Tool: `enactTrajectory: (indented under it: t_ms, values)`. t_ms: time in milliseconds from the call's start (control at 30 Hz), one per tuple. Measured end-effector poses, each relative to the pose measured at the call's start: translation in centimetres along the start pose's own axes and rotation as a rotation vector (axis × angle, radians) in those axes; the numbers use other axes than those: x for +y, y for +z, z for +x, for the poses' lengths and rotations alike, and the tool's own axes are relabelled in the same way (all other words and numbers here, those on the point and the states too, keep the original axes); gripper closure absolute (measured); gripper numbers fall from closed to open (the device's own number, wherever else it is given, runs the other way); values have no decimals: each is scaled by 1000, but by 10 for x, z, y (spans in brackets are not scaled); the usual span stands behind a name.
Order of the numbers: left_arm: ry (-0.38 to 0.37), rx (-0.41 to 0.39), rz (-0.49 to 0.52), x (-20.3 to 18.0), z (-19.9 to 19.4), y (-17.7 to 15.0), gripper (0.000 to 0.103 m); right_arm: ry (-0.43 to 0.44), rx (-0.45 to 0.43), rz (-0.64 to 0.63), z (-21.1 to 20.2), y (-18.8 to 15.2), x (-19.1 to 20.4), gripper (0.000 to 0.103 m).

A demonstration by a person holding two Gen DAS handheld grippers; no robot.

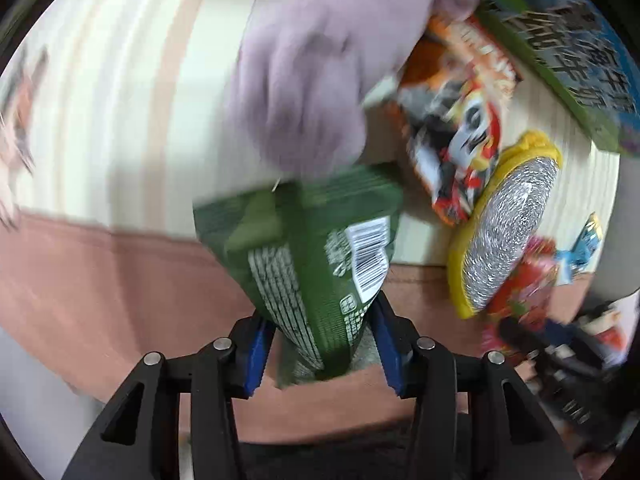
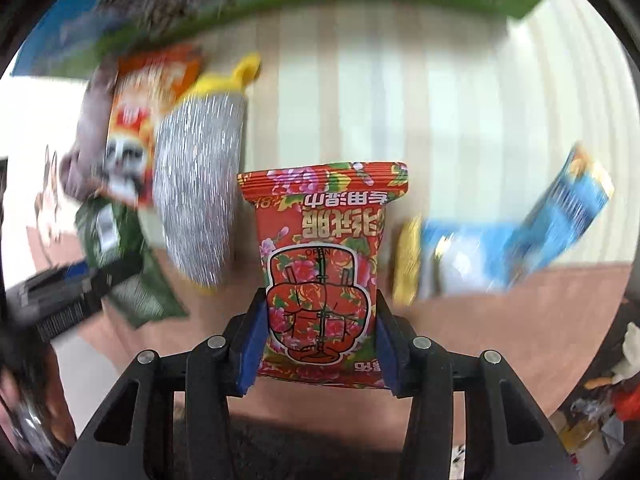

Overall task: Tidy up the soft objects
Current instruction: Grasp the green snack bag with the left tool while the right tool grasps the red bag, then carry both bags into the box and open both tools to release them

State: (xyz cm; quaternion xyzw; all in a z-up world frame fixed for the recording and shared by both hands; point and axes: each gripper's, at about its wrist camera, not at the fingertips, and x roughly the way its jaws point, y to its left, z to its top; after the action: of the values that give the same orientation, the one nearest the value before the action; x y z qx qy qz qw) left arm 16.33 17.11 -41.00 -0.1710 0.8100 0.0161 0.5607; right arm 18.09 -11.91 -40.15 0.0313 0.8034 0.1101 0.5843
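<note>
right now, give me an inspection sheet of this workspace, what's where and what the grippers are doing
surface: cream striped cloth with a pink band along its near edge
job's things: green packet; red floral packet; purple plush; orange packet; yellow-rimmed silver scrubber; blue packet
clutter: large printed sheet or box with a green border at the far edge
grippers: left gripper shut on the green packet; right gripper shut on the red floral packet
cables: nothing seen
surroundings: blurred odds and ends at lower right, too unclear to name
</note>
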Motion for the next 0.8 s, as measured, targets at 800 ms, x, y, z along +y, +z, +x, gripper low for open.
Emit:
enactTrajectory:
  t_ms: [800]
  values:
    - [79,-61,87,-114,1,-64,71,-33,26,35,28,-26,57,57]
